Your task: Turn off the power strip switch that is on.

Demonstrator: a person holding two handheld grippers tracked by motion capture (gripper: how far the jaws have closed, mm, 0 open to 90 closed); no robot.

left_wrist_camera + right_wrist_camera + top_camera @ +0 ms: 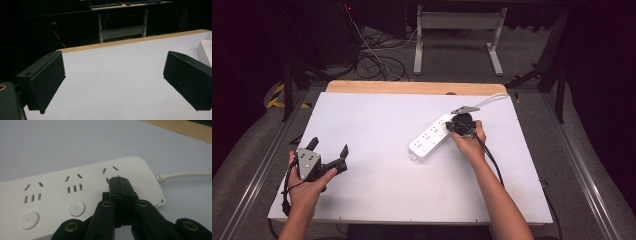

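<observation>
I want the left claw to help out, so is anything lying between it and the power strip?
Nothing visible: only bare white tabletop lies between the open left claw and the power strip.

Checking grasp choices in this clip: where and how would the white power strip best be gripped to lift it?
Probably across its narrow width, near the middle of the power strip, coming from above. It lies flat on the table, so its two long straight edges give parallel faces for the jaws. The cord leaves the far end, so that end seems worse. The left gripper, open, is free; the right gripper is shut.
</observation>
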